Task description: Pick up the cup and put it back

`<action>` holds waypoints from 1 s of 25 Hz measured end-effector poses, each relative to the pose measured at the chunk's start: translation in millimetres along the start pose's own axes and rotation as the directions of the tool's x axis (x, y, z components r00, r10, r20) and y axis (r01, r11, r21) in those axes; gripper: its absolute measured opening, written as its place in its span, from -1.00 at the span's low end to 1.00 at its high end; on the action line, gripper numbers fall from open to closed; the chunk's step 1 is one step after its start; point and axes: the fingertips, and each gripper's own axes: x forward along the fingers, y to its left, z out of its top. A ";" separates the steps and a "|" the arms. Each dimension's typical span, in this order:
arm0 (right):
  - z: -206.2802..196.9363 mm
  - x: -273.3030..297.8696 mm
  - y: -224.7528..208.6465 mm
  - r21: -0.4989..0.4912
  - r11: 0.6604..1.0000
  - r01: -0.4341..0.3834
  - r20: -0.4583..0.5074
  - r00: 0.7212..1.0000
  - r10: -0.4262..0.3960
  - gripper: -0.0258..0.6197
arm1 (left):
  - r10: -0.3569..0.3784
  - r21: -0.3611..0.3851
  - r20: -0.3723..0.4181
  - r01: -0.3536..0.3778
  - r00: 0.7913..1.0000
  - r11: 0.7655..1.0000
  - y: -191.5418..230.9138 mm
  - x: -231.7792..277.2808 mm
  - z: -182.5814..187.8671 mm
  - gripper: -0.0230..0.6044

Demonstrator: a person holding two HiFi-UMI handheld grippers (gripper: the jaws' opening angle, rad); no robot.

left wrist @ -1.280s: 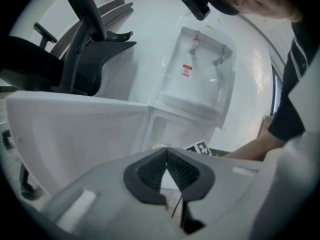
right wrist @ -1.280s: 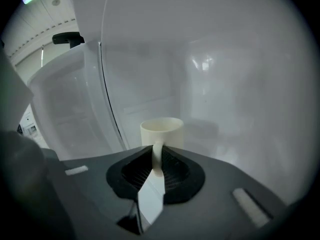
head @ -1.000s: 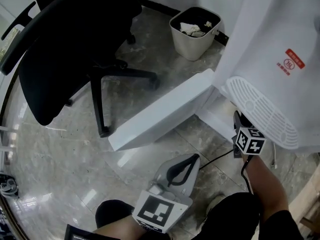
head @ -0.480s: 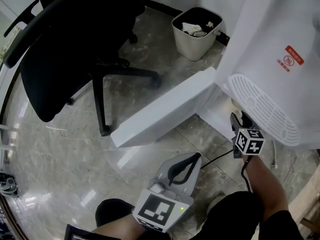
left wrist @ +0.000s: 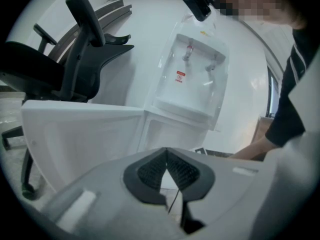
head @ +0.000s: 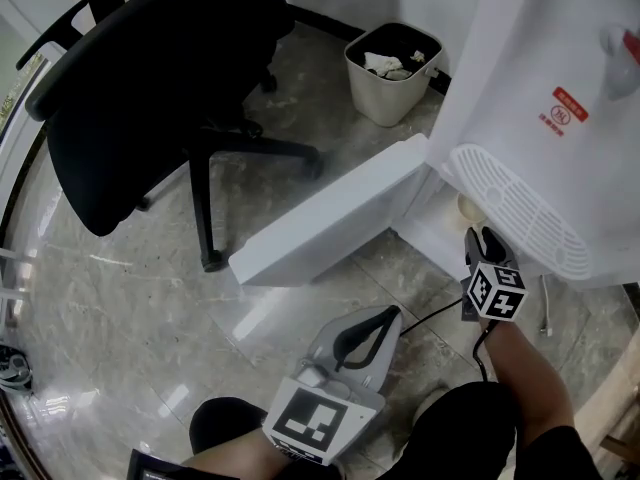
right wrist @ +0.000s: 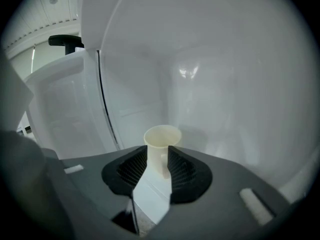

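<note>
Cup (right wrist: 161, 146) upright on cabinet floor (right wrist: 156, 193)

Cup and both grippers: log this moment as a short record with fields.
cup: cream, upright, standing inside the open lower compartment of the white dispenser
right gripper: jaws apart, one on each side of the cup, not clamped on it
left gripper: jaws together, nothing between them, held low and away from the compartment
compartment door: swung wide open
surroundings: black office chair, wastebasket with paper in it
</note>
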 end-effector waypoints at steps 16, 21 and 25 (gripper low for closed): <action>200.7 -273.3 158.1 0.001 0.938 -0.346 -0.115 0.932 0.344 -0.90 | 0.145 -0.182 -0.166 -0.174 0.976 0.968 -90.5 -142.9 97.8 -0.92; 303.6 -388.5 203.8 0.018 0.945 -0.327 -0.075 0.942 0.327 -0.90 | 0.056 -0.175 -0.185 -0.089 0.981 0.980 -130.9 -205.9 183.5 -0.92; 377.8 -484.6 232.2 0.072 0.961 -0.268 -0.018 0.963 0.270 -0.89 | -0.041 -0.161 -0.192 0.010 0.980 0.987 -172.4 -255.6 260.4 -0.92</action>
